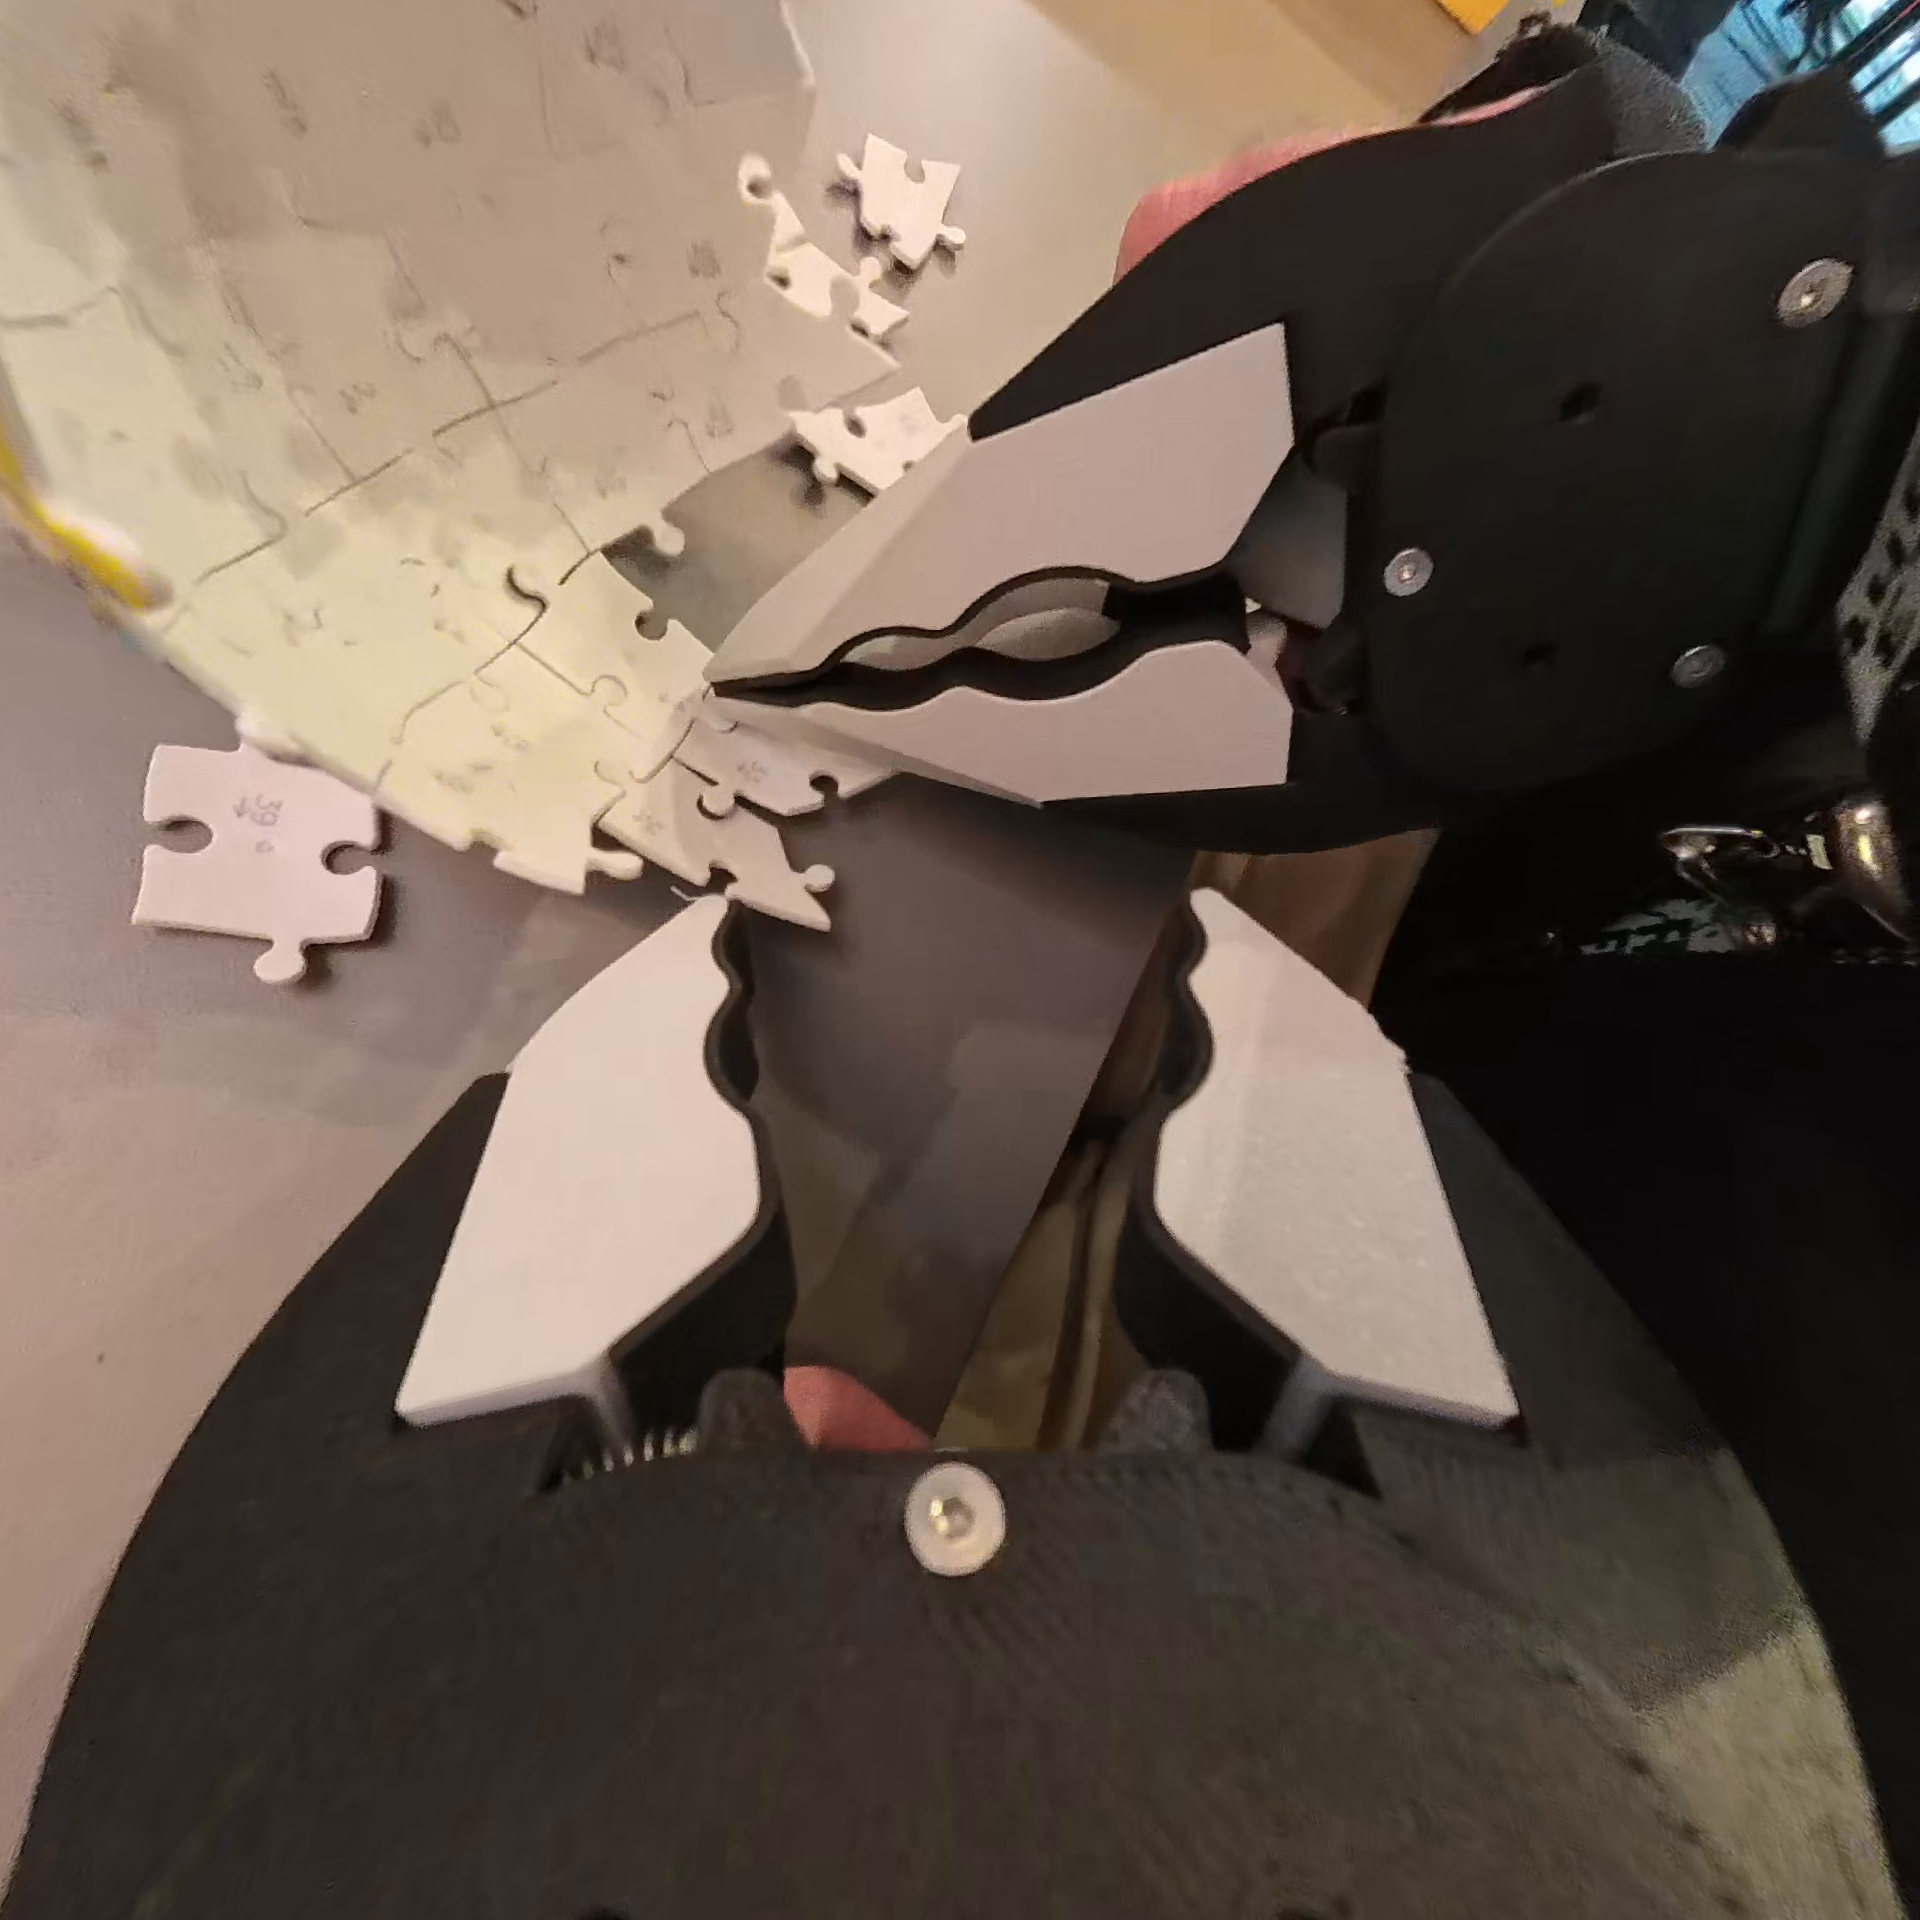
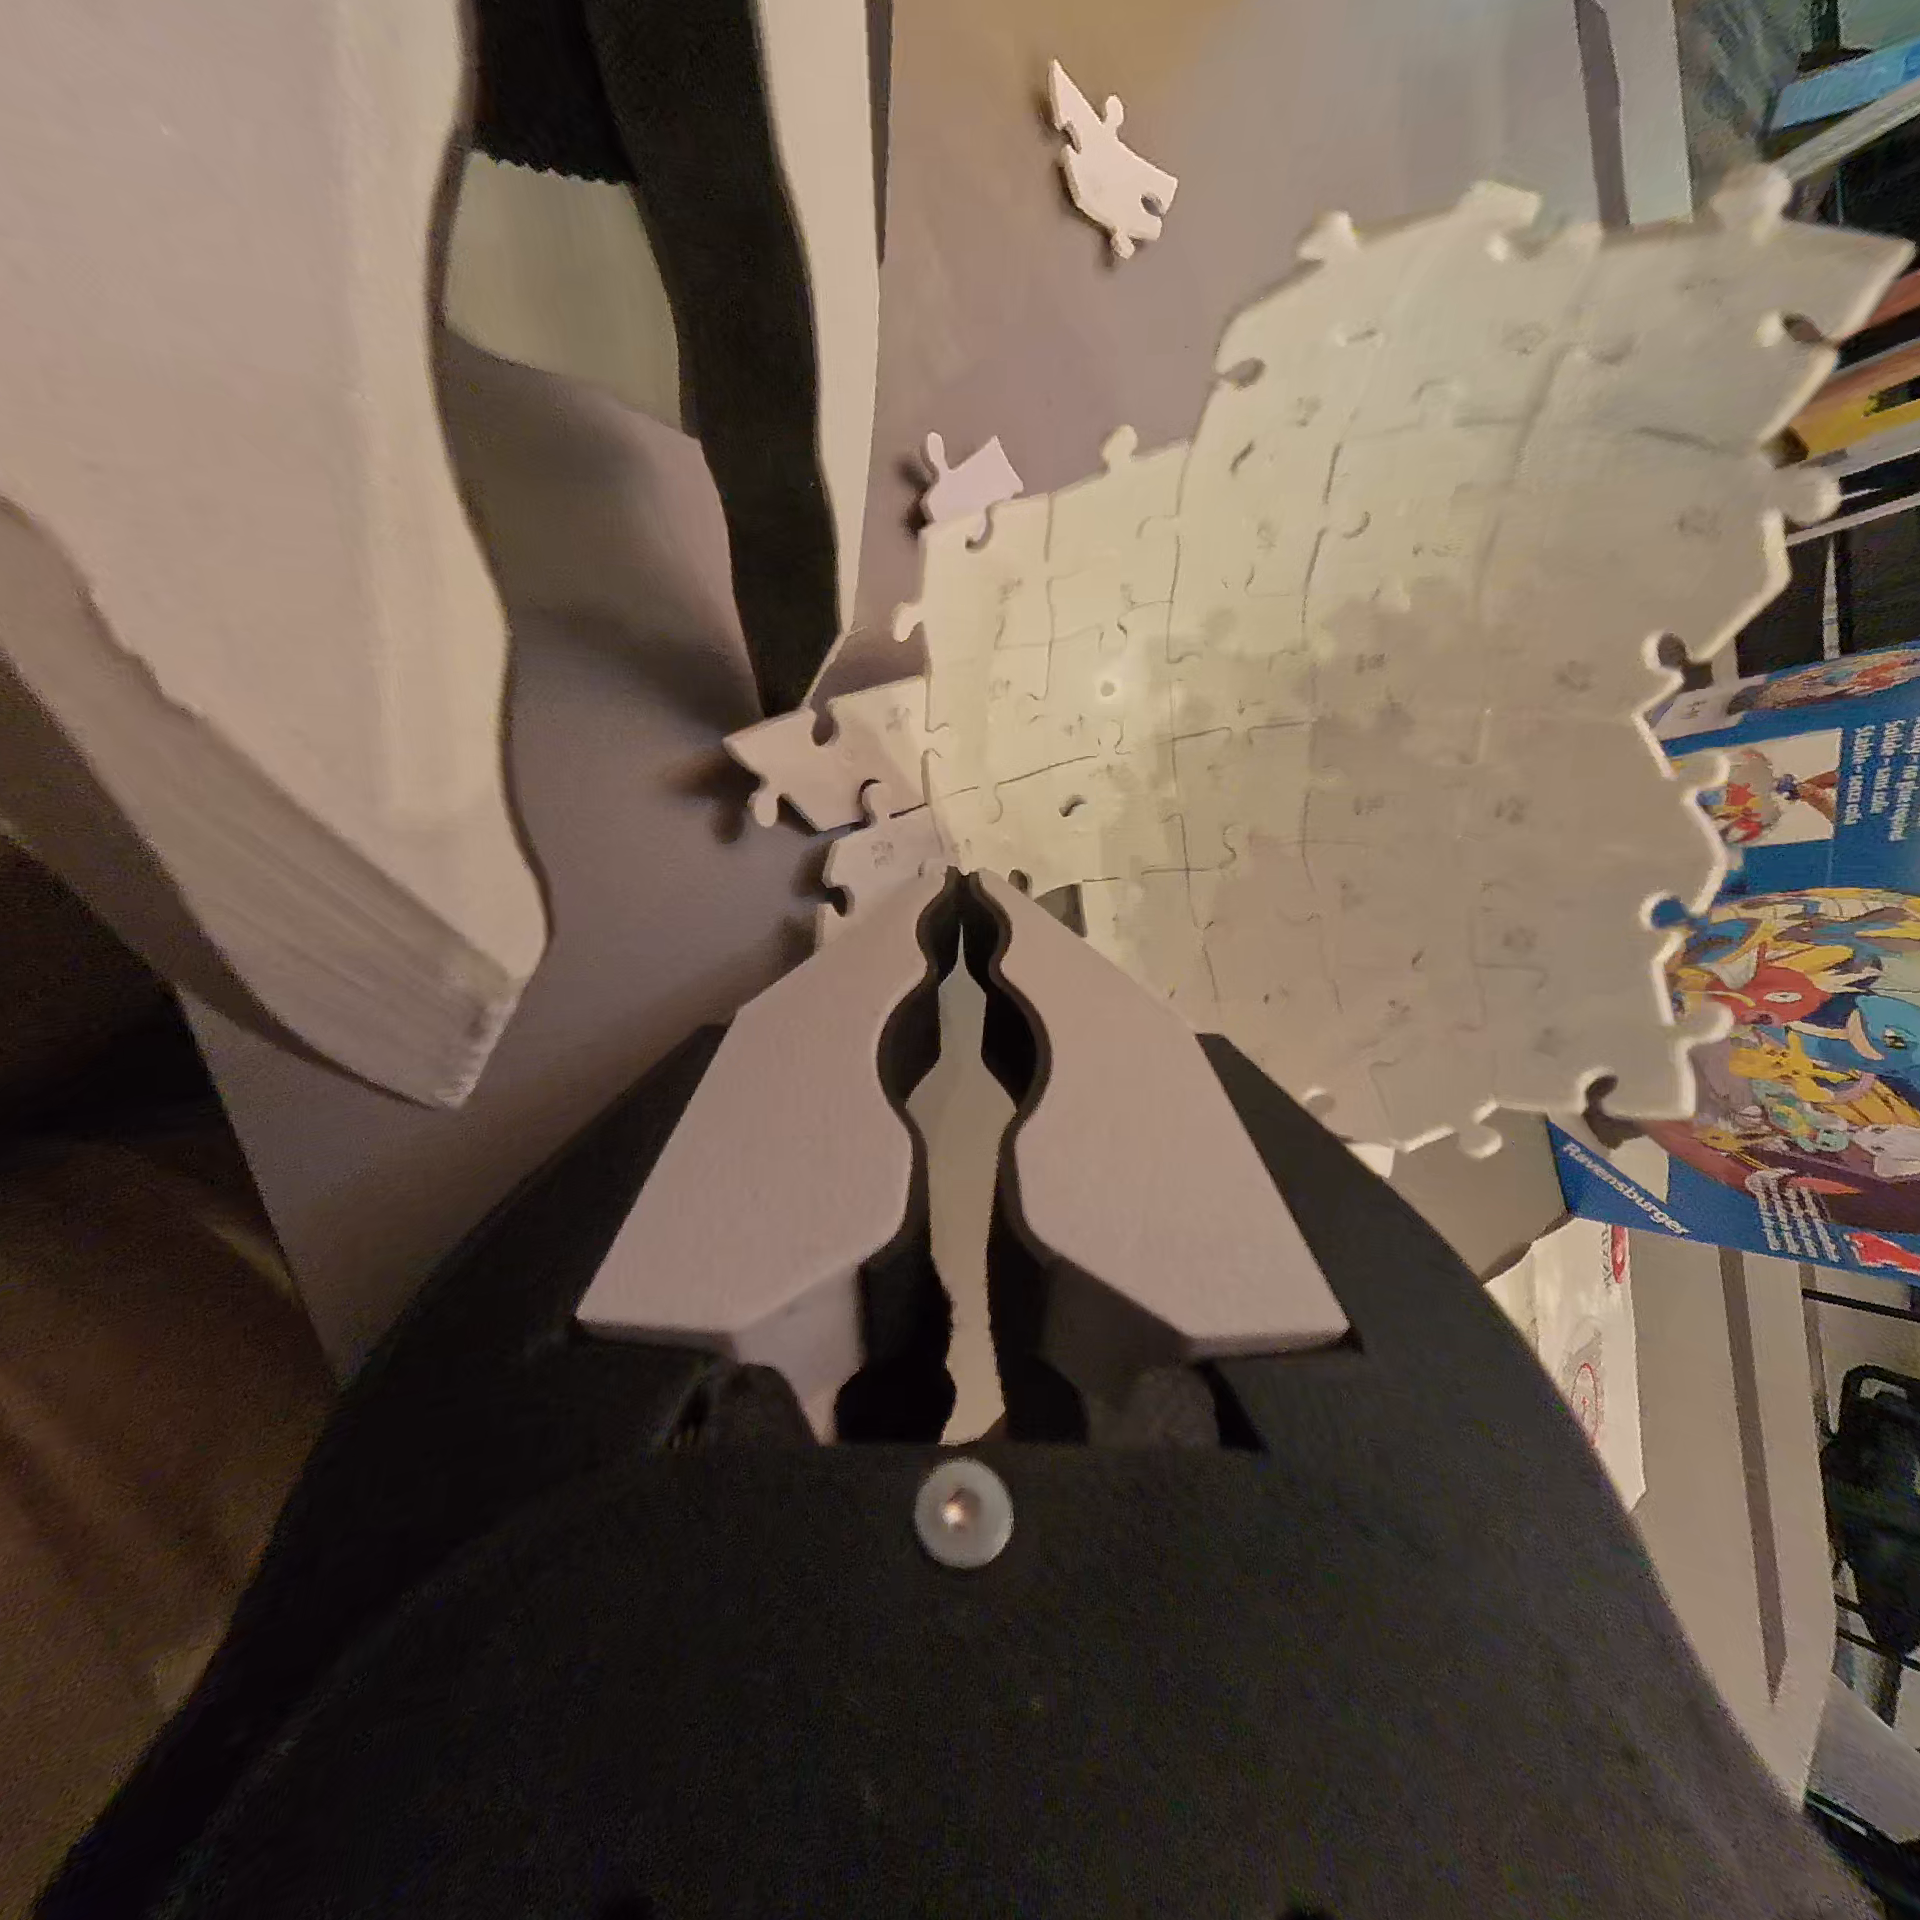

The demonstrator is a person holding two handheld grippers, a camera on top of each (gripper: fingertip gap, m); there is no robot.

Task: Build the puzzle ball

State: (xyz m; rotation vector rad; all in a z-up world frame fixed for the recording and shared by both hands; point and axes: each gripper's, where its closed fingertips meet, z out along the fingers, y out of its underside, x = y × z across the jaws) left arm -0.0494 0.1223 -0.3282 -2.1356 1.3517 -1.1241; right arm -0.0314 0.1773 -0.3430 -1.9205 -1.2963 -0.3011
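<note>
The partly built puzzle ball [image 1: 364, 416] is a curved shell of joined pale pieces, seen from its blank numbered inside. It is tilted above the grey table [image 1: 156, 1143]. My right gripper [image 1: 717, 691] is shut on the shell's lower edge. In the right wrist view the right gripper [image 2: 961, 883] pinches that edge, and the shell [image 2: 1351, 675] spreads up and to the right. My left gripper [image 1: 956, 914] is open and empty, its tips just below the shell's edge pieces [image 1: 769, 873]. One of its fingers [image 2: 260, 520] looms at the left of the right wrist view.
Loose white pieces lie on the table: one at the left [image 1: 255, 852] and several beyond the shell [image 1: 904, 197], with two in the right wrist view [image 2: 1112, 156] [image 2: 971, 473]. A colourful puzzle box [image 2: 1818, 935] stands at the right. The table edge [image 1: 1153, 987] runs under my left gripper.
</note>
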